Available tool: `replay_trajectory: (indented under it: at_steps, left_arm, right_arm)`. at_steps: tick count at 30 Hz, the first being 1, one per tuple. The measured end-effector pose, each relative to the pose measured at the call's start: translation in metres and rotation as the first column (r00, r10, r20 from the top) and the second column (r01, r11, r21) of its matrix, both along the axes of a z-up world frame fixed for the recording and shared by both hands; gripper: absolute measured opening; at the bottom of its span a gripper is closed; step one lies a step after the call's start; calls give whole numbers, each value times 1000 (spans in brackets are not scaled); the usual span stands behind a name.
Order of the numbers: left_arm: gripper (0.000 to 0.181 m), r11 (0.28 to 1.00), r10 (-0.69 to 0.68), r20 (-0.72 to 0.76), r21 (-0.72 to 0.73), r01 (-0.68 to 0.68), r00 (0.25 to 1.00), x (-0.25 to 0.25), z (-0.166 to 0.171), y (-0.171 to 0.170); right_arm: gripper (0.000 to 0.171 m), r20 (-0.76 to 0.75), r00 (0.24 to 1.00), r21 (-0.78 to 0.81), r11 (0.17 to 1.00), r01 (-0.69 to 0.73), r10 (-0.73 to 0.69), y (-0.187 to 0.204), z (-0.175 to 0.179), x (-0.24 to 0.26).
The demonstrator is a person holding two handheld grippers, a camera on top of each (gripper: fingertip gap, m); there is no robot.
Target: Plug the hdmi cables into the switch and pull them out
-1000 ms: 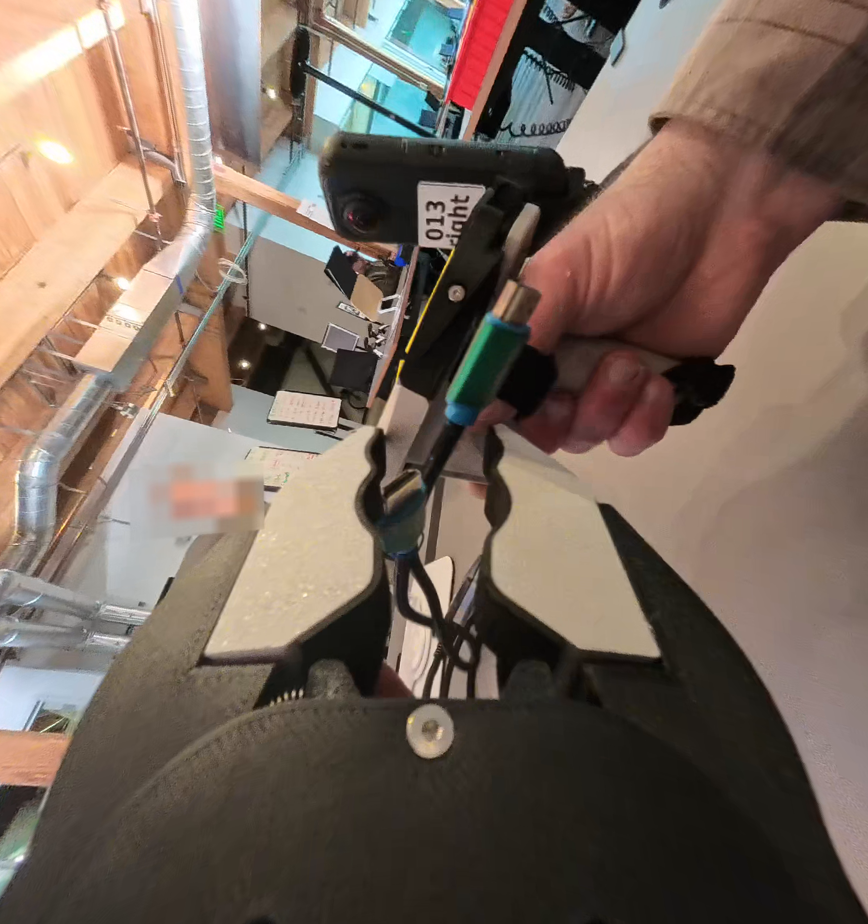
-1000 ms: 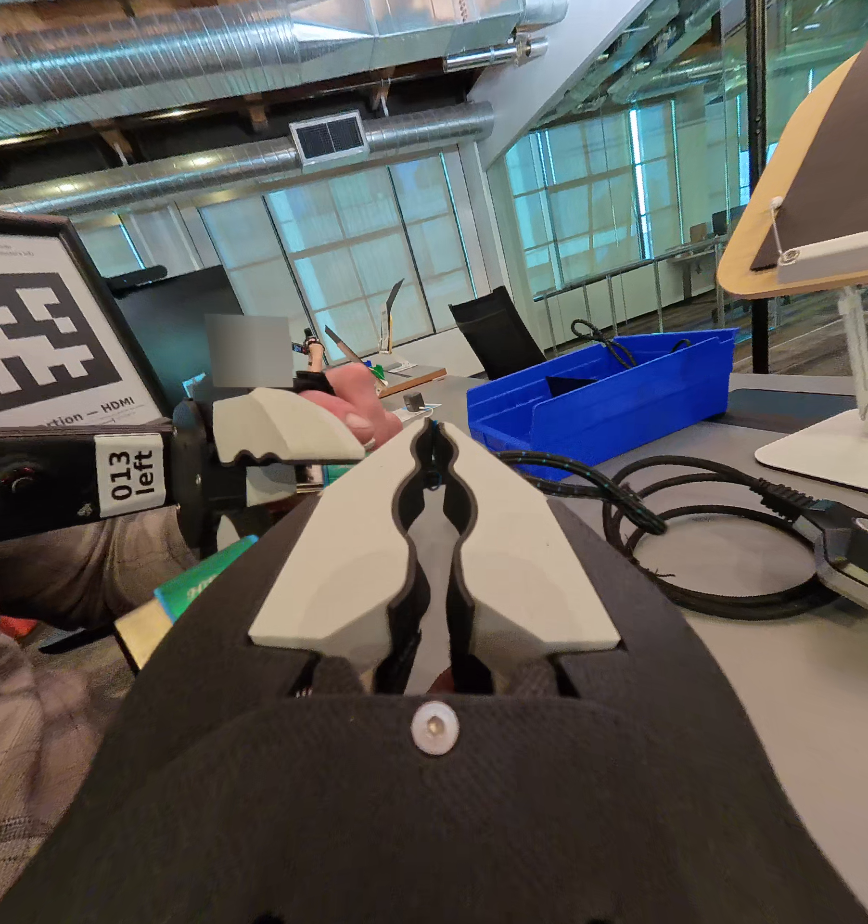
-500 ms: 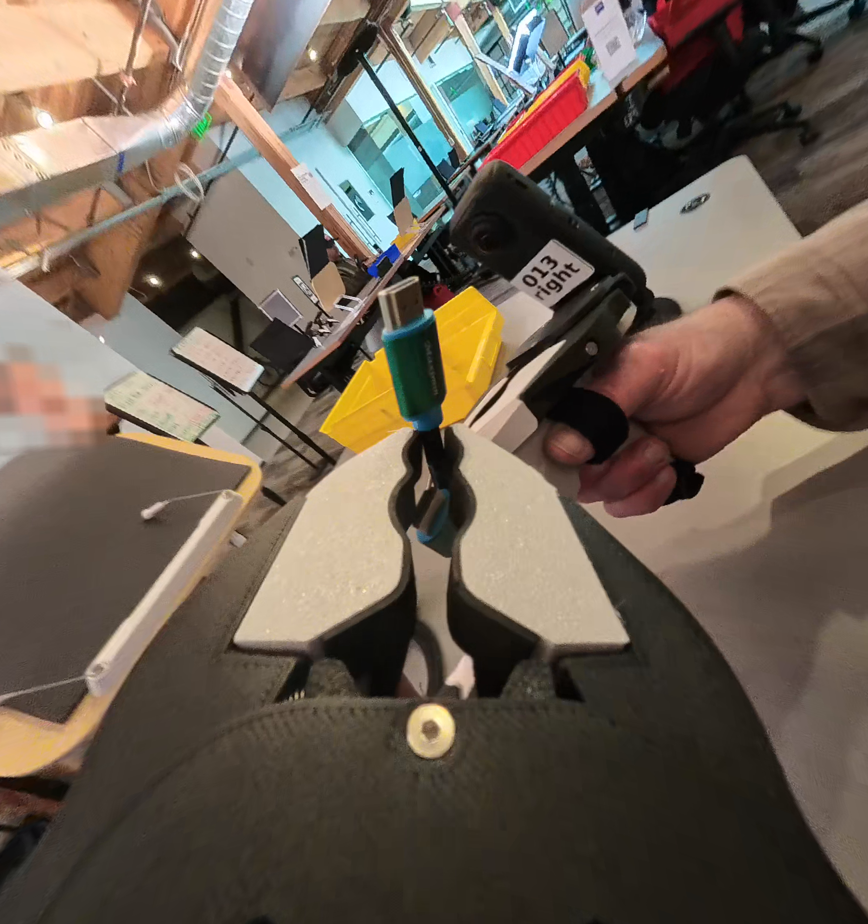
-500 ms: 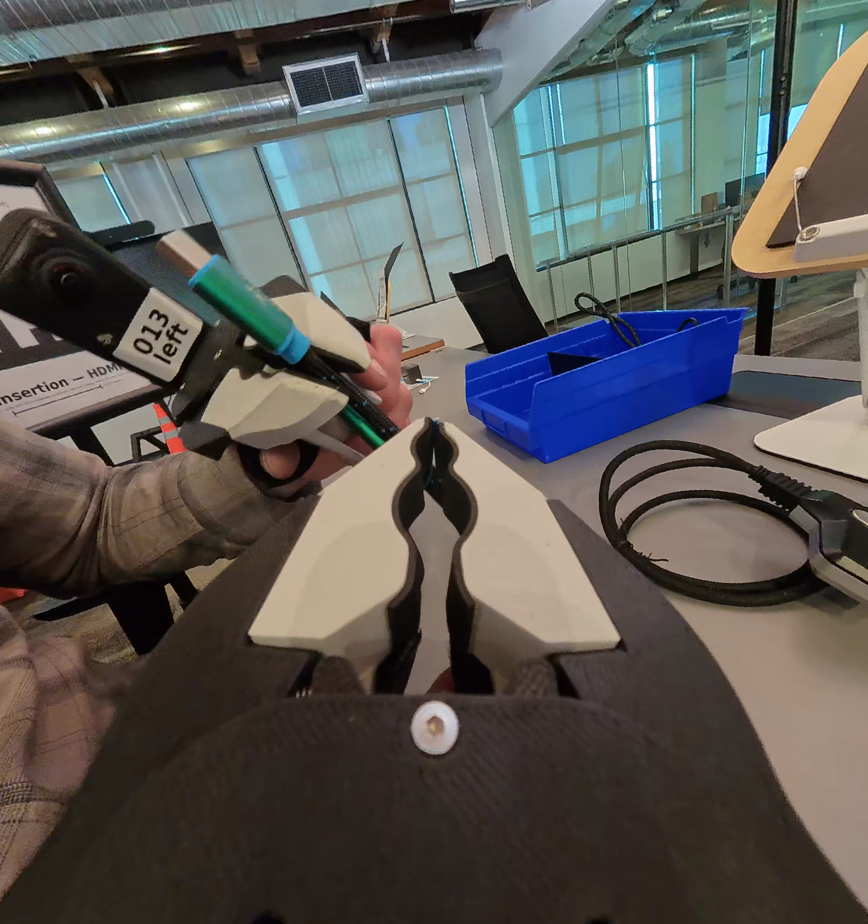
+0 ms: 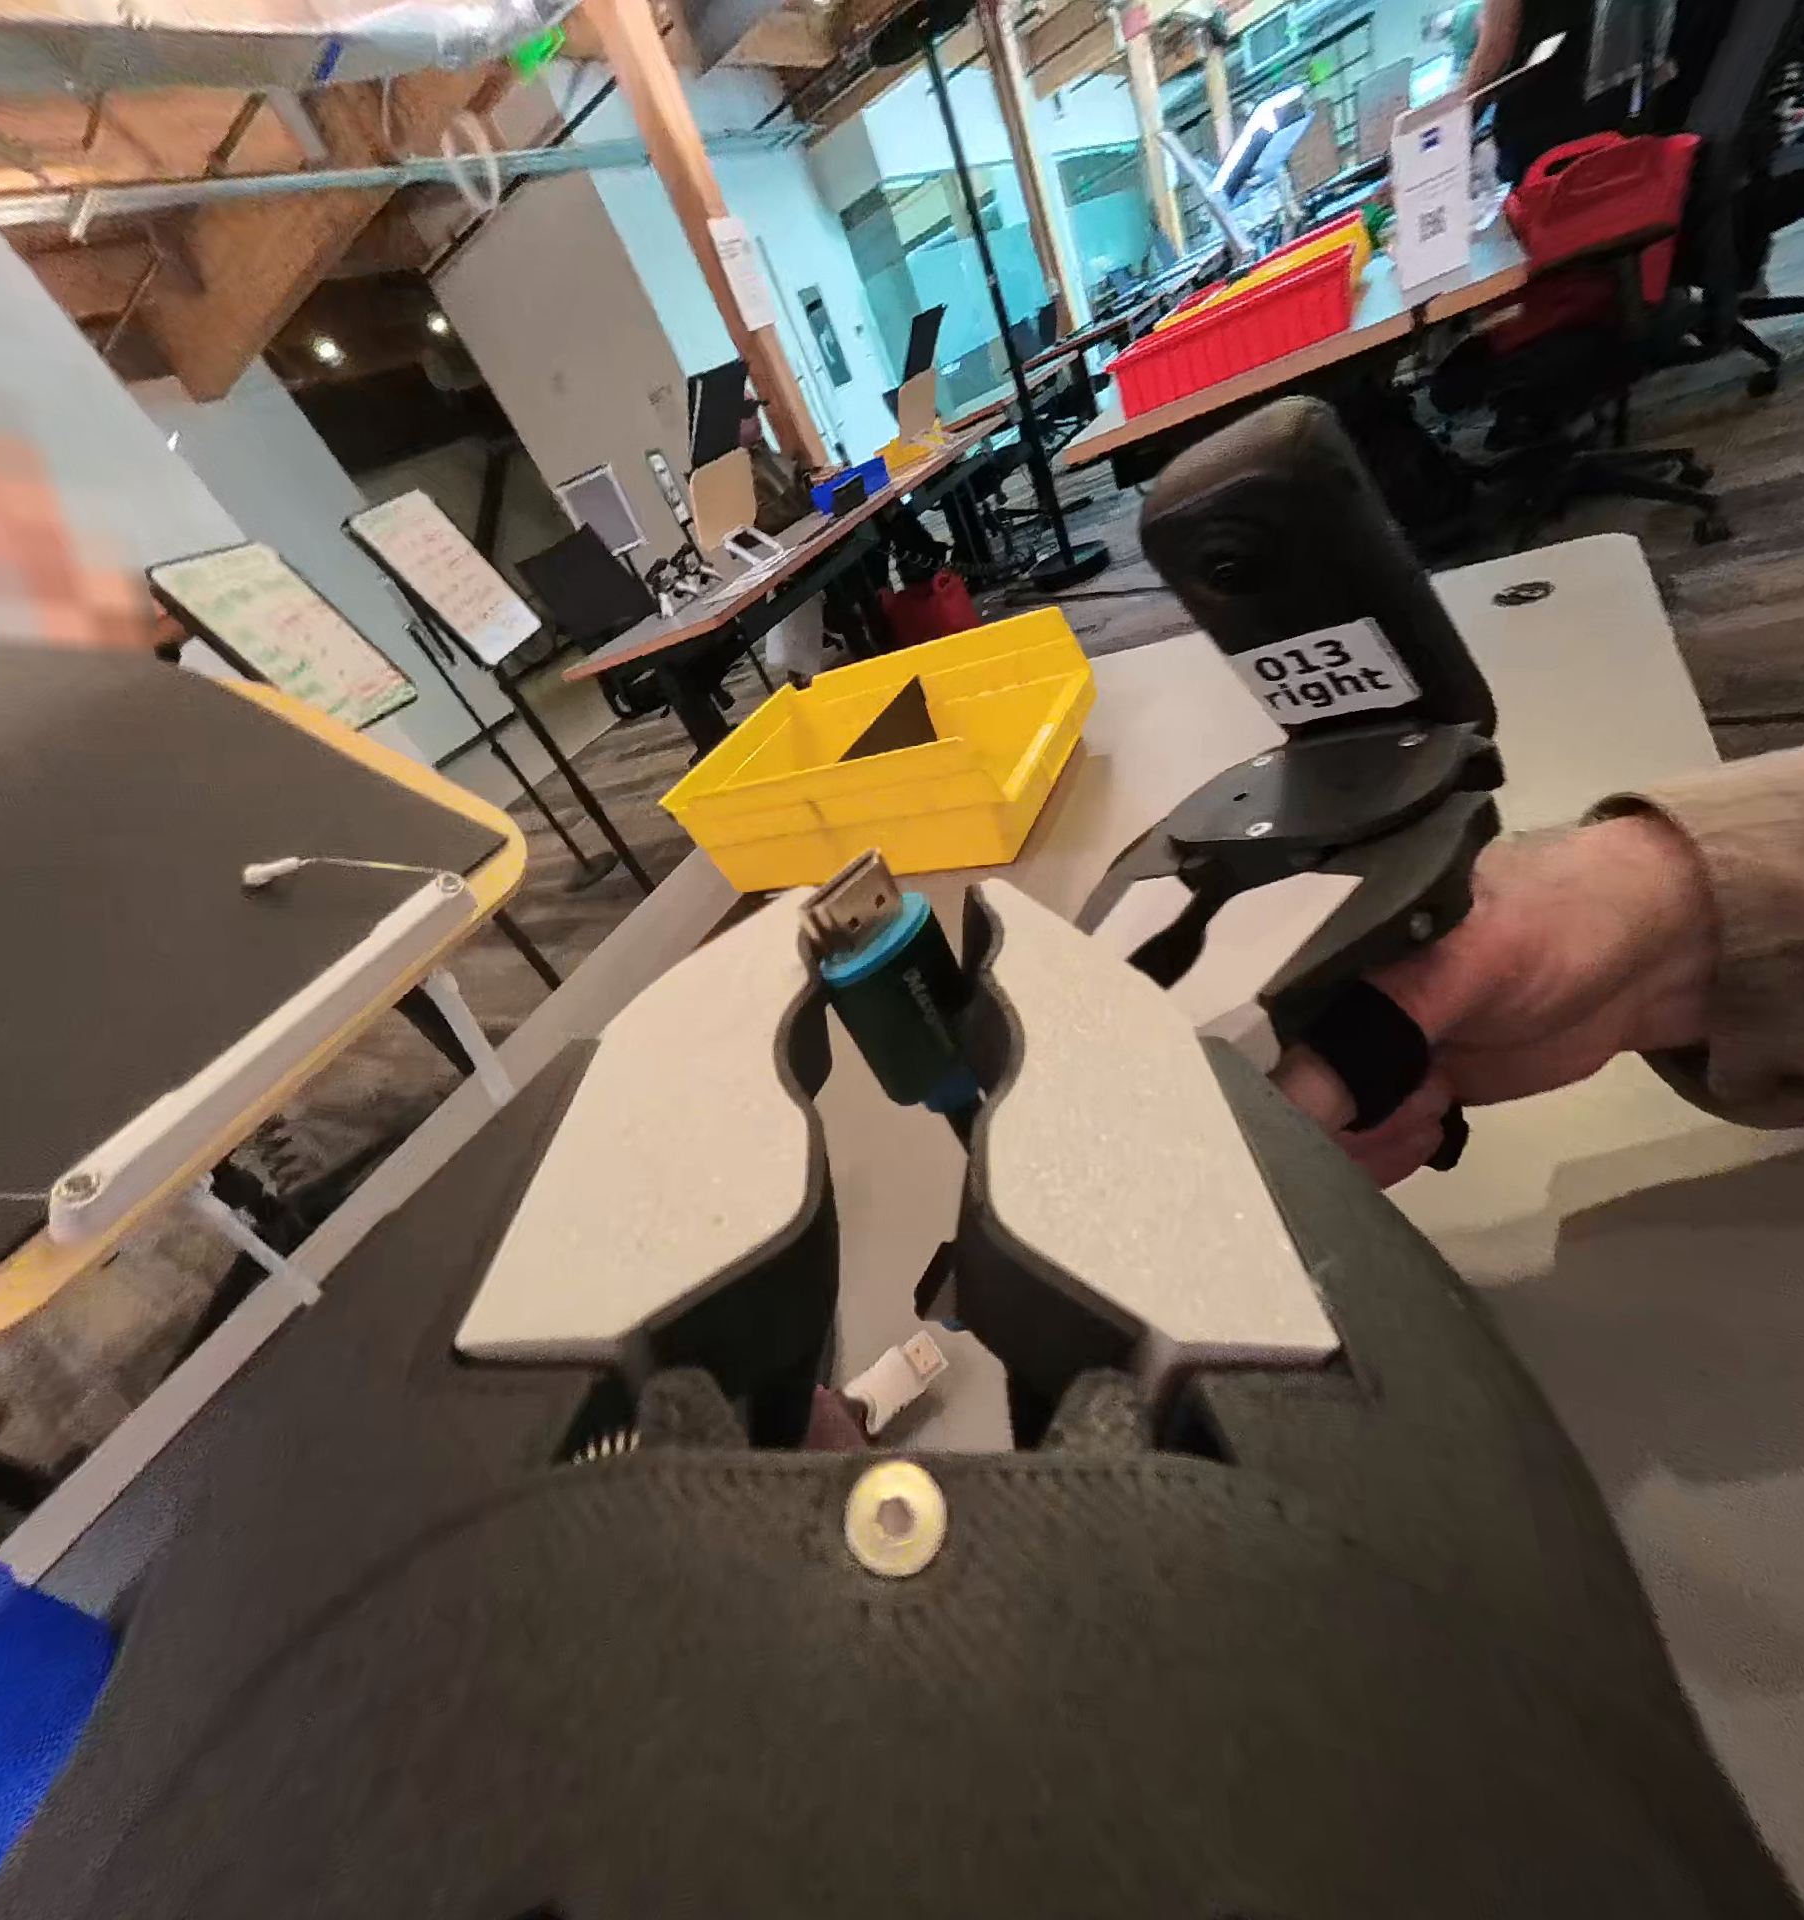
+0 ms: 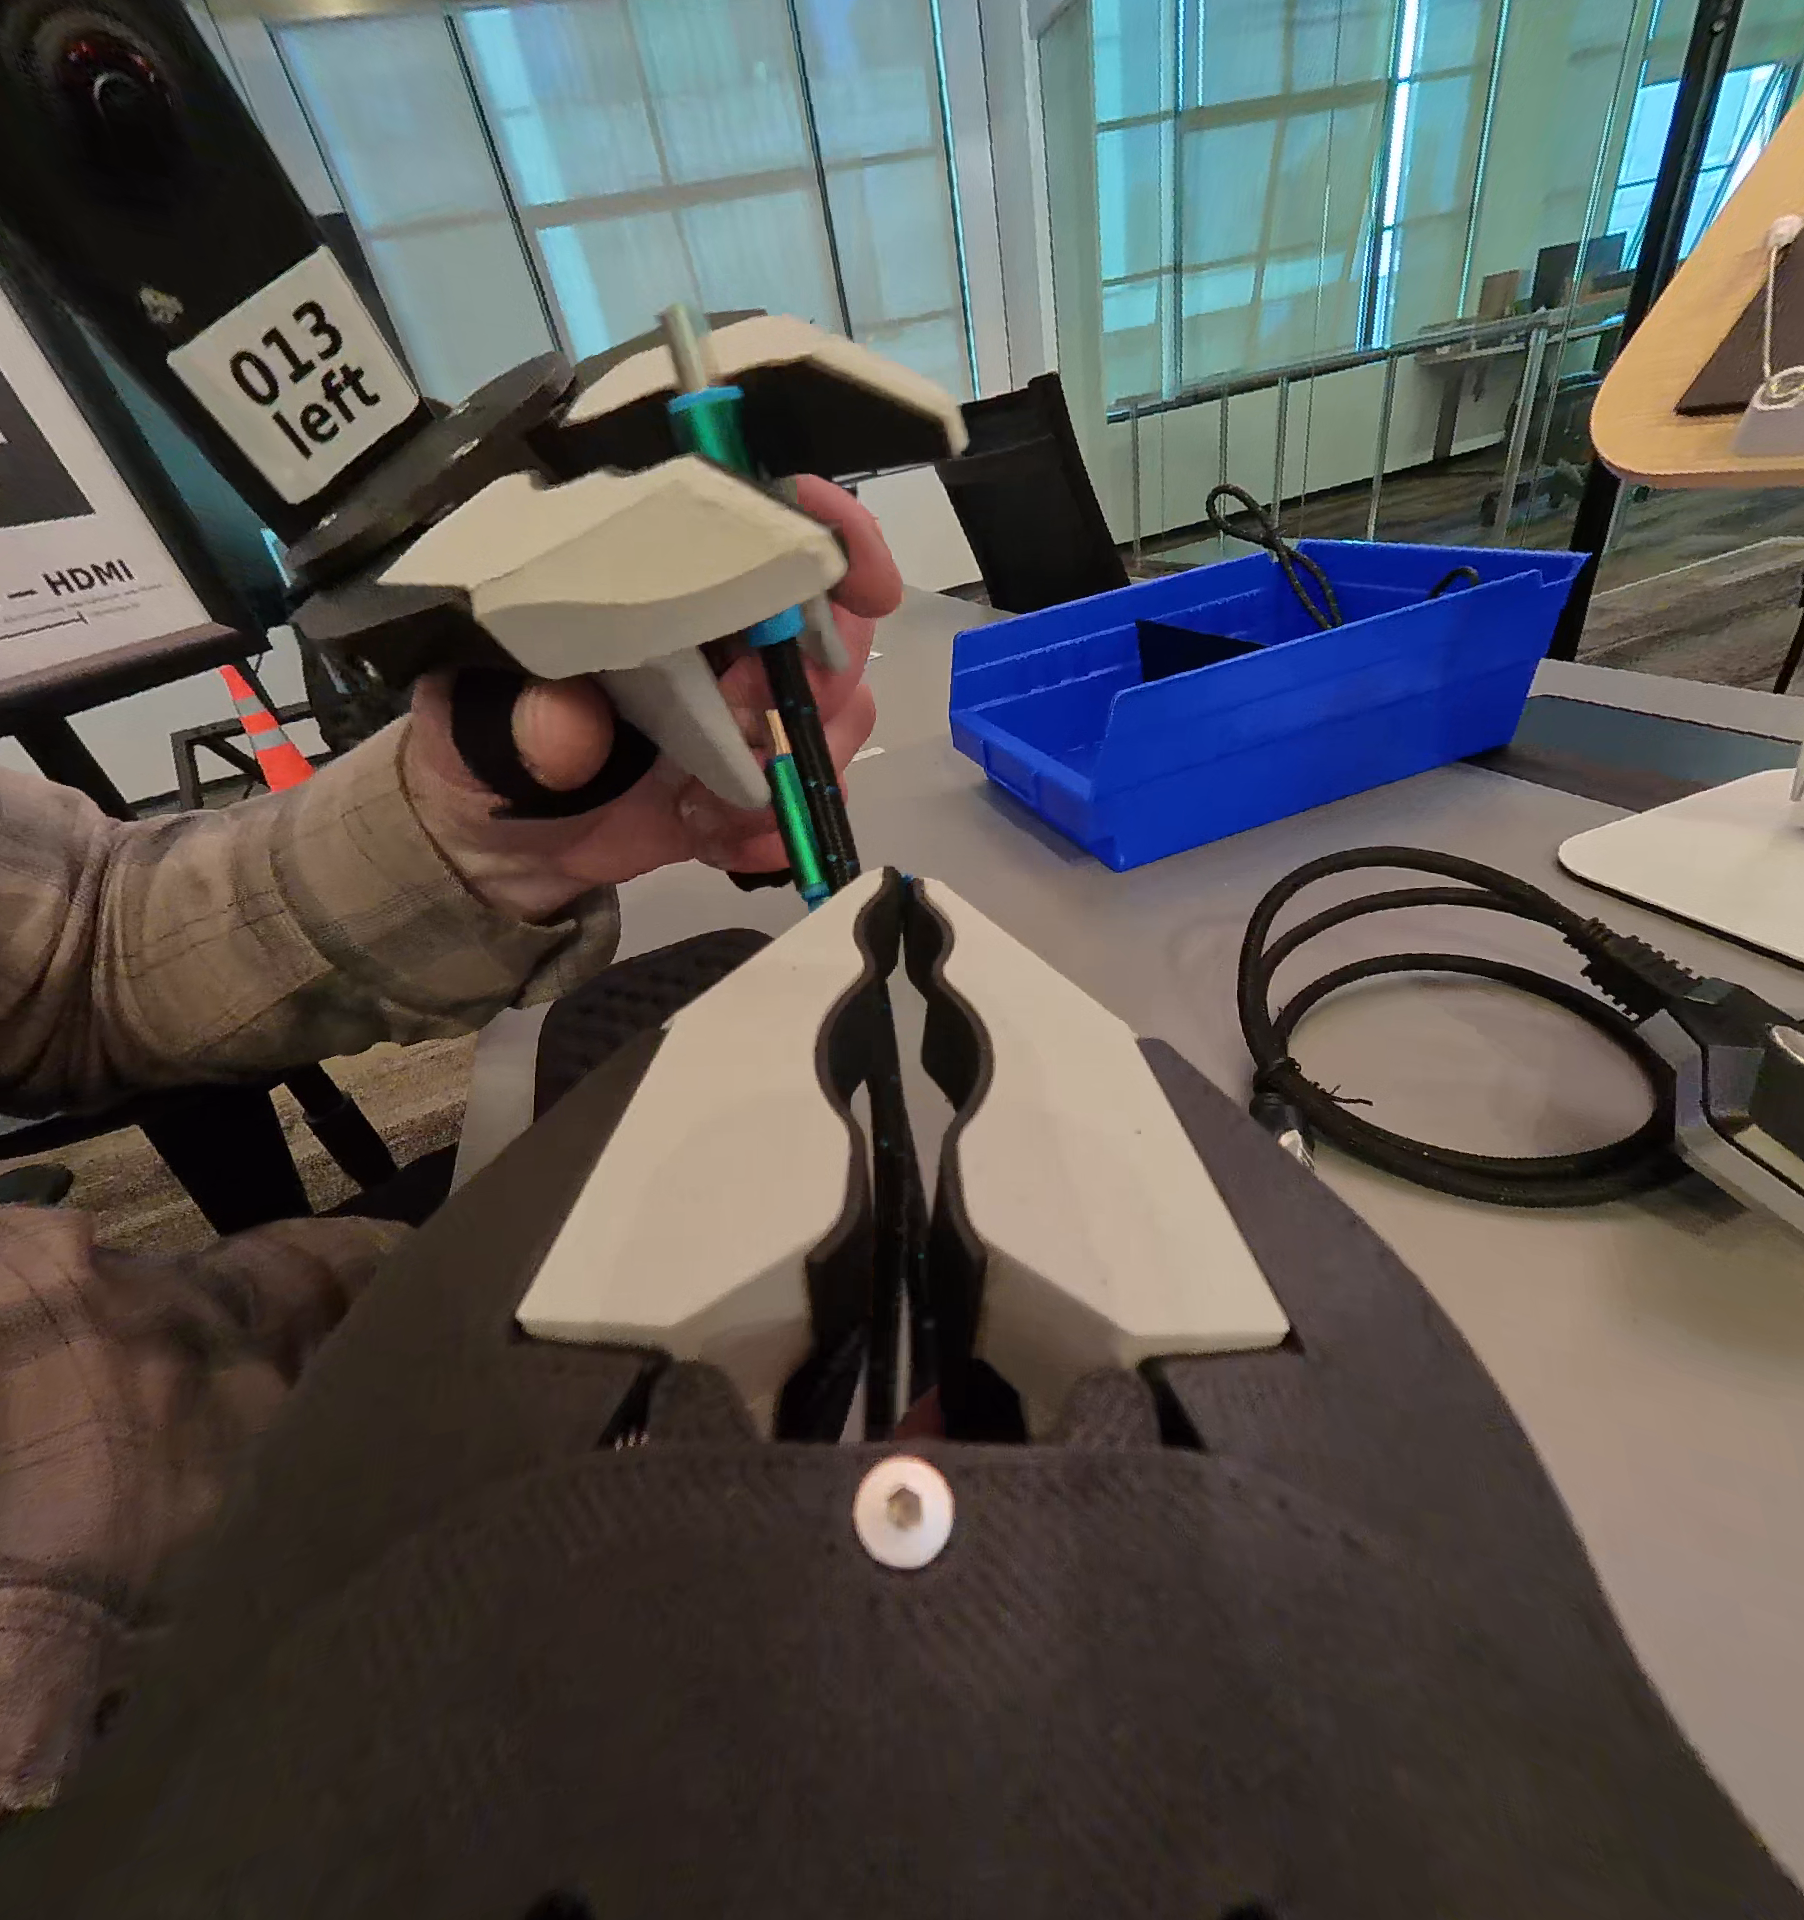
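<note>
**Inspector:** Location of the HDMI plug [image 5: 882, 997]?

**Operator:** Off the table, in the air. Its green barrel sits in the notch between the fingers of the left gripper [image 5: 893, 925], metal tip pointing forward and up, tilted to one side. The jaws are closed on the barrel, with a gap remaining lower down.

**Inspector:** And its cable [image 6: 890, 1081]?

**Operator:** The dark braided lead runs down from the plug into the right gripper [image 6: 898, 888]. That claw is pinched together on it, tips meeting, cable trapped along the channel. A second green plug end [image 6: 789, 821] hangs beside the lead under the left hand.

**Inspector:** The switch [image 6: 1802, 1112]?

**Operator:** On the grey table [image 6: 1500, 1455] at the right edge of the right wrist view, well apart from both grippers. A coiled black cable [image 6: 1449, 1179] leads to it, and a blue bin [image 6: 1241, 727] stands behind. Its ports are not visible.

**Inspector:** Assessment: insertion not begun; this is re-gripping. Recommendations?

**Operator:** Straighten the plug until it lies along the fingers before release by the right claw. Leave slack in the lead so it does not twist the barrel. Approach the port square, flat face matched, and push straight in. A tilted tip would likely jam or slide the switch.
</note>
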State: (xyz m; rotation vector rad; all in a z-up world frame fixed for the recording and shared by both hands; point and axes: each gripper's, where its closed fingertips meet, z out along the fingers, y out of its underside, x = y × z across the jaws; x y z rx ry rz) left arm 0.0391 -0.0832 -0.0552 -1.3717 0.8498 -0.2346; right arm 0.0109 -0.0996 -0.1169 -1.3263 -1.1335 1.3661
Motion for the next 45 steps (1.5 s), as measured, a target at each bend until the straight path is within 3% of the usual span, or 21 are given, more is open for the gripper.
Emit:
replay_trajectory:
  at_steps: [9, 15, 21, 27, 31, 38, 45]
  left_arm:
    - [24, 960, 114, 208, -273, -54, 971, -26, -13, 25]
    - [30, 921, 185, 186, -376, -104, 965, -38, -28, 37]
    - [22, 891, 242, 153, -427, -156, 958, -47, -52, 49]
    - [2, 907, 230, 40, -372, -199, 972, -44, -61, 49]
    - [2, 921, 208, -74, -320, -220, 975, -38, -68, 47]
    - [33, 958, 202, -298, -137, -252, 933, -28, -78, 46]
    - [35, 982, 157, -467, -16, -186, 870, -16, -88, 38]
  right_arm:
    - [0, 41, 999, 53, 999, -6, 4, -3, -5, -1]
    - [0, 46, 997, 108, 992, -60, 56, -17, -6, -3]
    - [0, 62, 992, 189, 974, -121, 111, -43, -2, -13]
    - [0, -6, 989, 142, 979, -143, 146, -45, 10, -9]
    - [0, -58, 988, 101, 985, -137, 143, -39, 19, -3]
    - [0, -89, 987, 43, 990, -131, 135, -31, 23, 2]
    - [0, -99, 986, 10, 991, -135, 135, -26, 23, 6]
